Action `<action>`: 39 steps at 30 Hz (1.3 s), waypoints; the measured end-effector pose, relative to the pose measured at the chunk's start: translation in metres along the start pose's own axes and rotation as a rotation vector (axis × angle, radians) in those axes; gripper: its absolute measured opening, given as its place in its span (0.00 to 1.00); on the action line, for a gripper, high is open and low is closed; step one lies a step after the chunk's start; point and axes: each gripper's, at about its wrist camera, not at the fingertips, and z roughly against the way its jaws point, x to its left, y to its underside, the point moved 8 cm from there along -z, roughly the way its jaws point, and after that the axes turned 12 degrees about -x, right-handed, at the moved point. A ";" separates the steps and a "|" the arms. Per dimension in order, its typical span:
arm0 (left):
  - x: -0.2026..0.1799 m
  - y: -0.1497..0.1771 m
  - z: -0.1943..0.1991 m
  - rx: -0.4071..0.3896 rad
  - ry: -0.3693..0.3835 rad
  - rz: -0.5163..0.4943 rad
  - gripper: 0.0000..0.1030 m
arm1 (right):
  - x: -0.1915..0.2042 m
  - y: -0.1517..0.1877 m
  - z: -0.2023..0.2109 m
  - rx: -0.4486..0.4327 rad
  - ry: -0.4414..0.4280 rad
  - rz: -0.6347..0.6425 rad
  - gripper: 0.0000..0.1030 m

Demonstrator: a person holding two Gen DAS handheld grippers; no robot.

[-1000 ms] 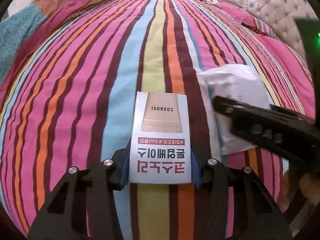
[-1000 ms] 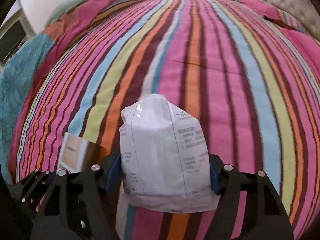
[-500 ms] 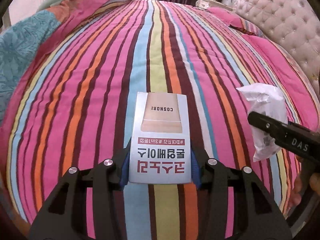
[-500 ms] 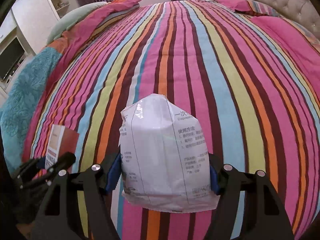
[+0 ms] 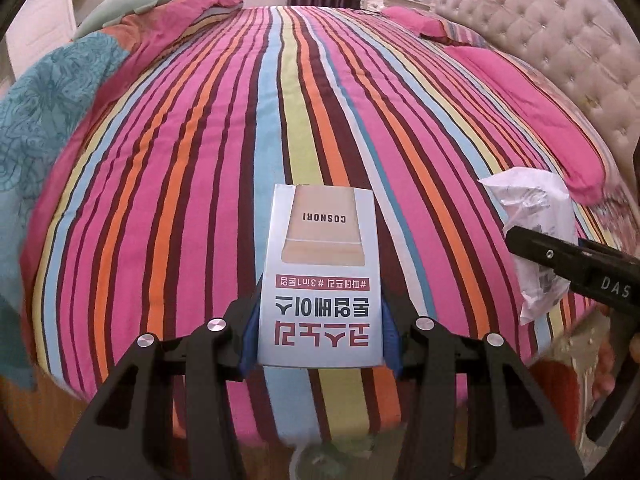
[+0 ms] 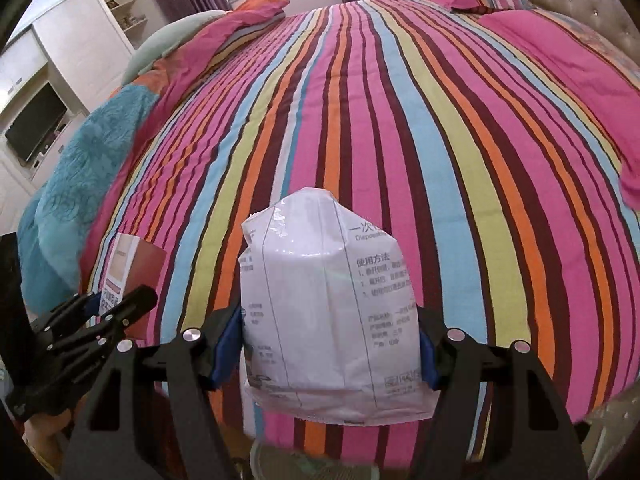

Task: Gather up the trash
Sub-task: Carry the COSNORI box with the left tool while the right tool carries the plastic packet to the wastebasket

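The left gripper (image 5: 320, 332) is clamped on a flat pale-blue cardboard carton printed with Korean lettering (image 5: 320, 276), its blue pads pressing the carton's 2 side edges near the bottom end, so the carton stands out at 12 o'clock over the striped multicolour bedspread (image 5: 192, 168). It looks light and stiff with a slick printed face; a hold on the edges low down seems sound, though hard pressure could buckle it if it is hollow. At 3 o'clock in the left wrist view the right gripper (image 6: 328, 352) reaches in from the side, closed on a crumpled white plastic pouch with black Chinese print (image 6: 328, 312). That pouch looks very light, soft and glossy, so I judge it may slide or crush between the pads; taking it across its wide middle, as now, seems best. Around the bed, from left to right, lie a teal patterned blanket (image 6: 76, 176), a folded pink quilt with a pale green pillow (image 6: 208, 28), pink pillows (image 5: 532, 92) and a tufted beige headboard (image 5: 556, 36). A pale rounded rim shows blurred at 6 o'clock below both grippers, but I cannot tell what it is. Nothing stands between either piece and the bed edge.
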 end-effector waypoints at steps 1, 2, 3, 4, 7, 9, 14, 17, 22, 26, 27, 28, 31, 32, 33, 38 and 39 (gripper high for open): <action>0.000 0.007 0.007 -0.002 0.004 -0.011 0.46 | 0.003 0.006 0.006 -0.001 -0.011 -0.003 0.64; -0.001 0.013 0.014 -0.003 0.010 -0.020 0.46 | 0.004 0.012 0.011 -0.001 -0.013 -0.006 0.64; -0.001 0.020 0.020 -0.003 0.016 -0.028 0.46 | 0.006 0.019 0.015 0.003 -0.011 -0.007 0.64; -0.003 0.030 0.027 0.001 0.024 -0.037 0.46 | 0.007 0.026 0.019 0.008 -0.011 -0.006 0.64; -0.005 0.053 0.044 0.014 0.046 -0.054 0.46 | 0.012 0.049 0.032 0.018 -0.011 0.000 0.64; -0.005 0.067 0.055 0.018 0.056 -0.060 0.46 | 0.016 0.061 0.039 0.021 -0.007 0.008 0.64; -0.010 0.113 0.078 0.061 0.080 -0.072 0.46 | 0.022 0.097 0.052 0.063 0.002 0.004 0.64; -0.014 0.141 0.077 0.113 0.087 -0.091 0.46 | 0.025 0.126 0.048 0.119 0.002 -0.026 0.64; -0.022 0.183 0.067 0.213 0.101 -0.096 0.46 | 0.024 0.173 0.027 0.246 0.010 -0.079 0.64; -0.025 0.210 0.055 0.300 0.107 -0.092 0.46 | 0.018 0.199 0.010 0.353 0.022 -0.141 0.64; -0.025 0.218 0.051 0.332 0.110 -0.081 0.46 | 0.017 0.206 0.008 0.375 0.028 -0.147 0.64; -0.024 0.224 0.047 0.356 0.113 -0.074 0.46 | 0.015 0.214 0.002 0.409 0.036 -0.157 0.64; -0.026 0.242 0.037 0.432 0.124 -0.064 0.46 | 0.015 0.233 -0.011 0.496 0.042 -0.183 0.64; -0.027 0.246 0.034 0.452 0.127 -0.066 0.46 | 0.016 0.236 -0.015 0.515 0.046 -0.184 0.64; -0.029 0.251 0.031 0.473 0.130 -0.069 0.46 | 0.017 0.240 -0.019 0.536 0.048 -0.185 0.64; -0.031 0.269 0.019 0.558 0.134 -0.061 0.46 | 0.014 0.252 -0.035 0.612 0.071 -0.198 0.64; -0.031 0.272 0.017 0.573 0.133 -0.056 0.46 | 0.013 0.255 -0.036 0.626 0.076 -0.203 0.64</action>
